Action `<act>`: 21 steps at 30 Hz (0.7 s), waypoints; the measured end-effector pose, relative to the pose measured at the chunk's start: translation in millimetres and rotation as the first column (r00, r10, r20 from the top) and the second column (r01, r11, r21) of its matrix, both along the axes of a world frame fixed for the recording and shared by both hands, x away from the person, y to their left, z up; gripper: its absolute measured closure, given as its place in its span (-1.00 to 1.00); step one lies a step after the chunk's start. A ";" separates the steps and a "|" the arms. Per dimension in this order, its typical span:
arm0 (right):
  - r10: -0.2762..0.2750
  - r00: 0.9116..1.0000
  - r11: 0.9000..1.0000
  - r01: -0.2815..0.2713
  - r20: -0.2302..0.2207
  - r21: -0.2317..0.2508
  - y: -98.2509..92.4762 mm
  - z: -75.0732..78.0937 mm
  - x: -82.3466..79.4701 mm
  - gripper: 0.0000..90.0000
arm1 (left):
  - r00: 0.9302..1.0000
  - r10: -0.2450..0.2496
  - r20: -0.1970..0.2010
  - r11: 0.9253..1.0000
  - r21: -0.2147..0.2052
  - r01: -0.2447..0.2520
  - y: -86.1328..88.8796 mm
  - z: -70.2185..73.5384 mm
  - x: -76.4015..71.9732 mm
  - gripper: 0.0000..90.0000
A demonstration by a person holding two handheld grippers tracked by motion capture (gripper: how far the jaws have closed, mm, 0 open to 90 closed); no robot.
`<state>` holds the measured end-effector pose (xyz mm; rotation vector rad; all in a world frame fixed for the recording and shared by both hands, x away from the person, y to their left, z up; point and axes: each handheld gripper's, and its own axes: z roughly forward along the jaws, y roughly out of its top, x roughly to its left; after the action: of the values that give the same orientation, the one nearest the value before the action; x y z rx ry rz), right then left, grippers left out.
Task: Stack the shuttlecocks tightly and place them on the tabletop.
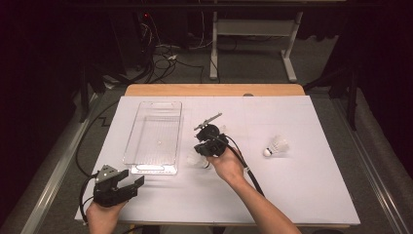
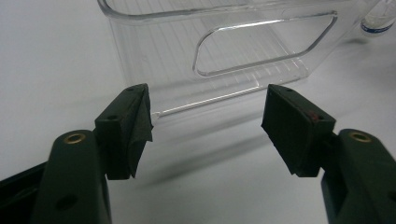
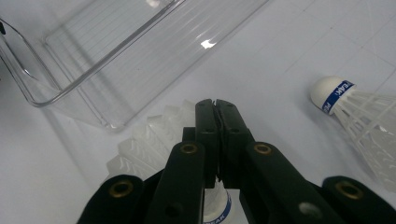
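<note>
Two risks: the shuttlecock (image 3: 140,149) may stay behind on a lift, since the right gripper (image 3: 216,105) has its fingers closed flat above it and no pinch on the skirt can be made out. A nudge could also roll it away.
Right fingers: pressed together, no gap.
Left fingers: the left gripper (image 2: 208,112) is wide apart with nothing between, facing the clear tray (image 2: 154,56).
Shuttlecock place: on the white tabletop (image 1: 302,185), just beside the tray, under the right gripper.
Shuttlecock look: white ribbed skirt, white cork, blue band — lying on its side.

Right gripper (image 3: 217,105) jaws pinching shuttlecock (image 3: 154,140) skirt, second shuttlecock (image 3: 359,112) beside, clear tray (image 3: 116,60) behind
</note>
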<state>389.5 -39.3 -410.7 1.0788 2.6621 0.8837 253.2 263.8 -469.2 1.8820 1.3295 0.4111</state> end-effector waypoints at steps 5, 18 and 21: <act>0.000 1.000 1.000 0.000 -0.002 0.022 1.1 -3.1 1.5 0.97 | 1.000 0.004 0.001 1.000 0.001 -0.004 -0.1 0.4 -1.7 -0.25; -0.009 1.000 1.000 0.009 0.017 0.024 -14.3 -6.6 -3.1 0.89 | 1.000 0.005 0.001 1.000 0.002 -0.005 -0.2 0.2 -1.7 -0.25; -0.011 1.000 1.000 0.011 0.019 0.027 -17.0 -6.6 -4.5 0.87 | 1.000 0.005 -0.001 1.000 0.001 -0.005 0.6 0.3 -1.8 -0.25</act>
<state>385.0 -56.3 -417.3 1.0845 2.6336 0.9251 251.4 264.4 -468.9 1.8801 1.3351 0.4140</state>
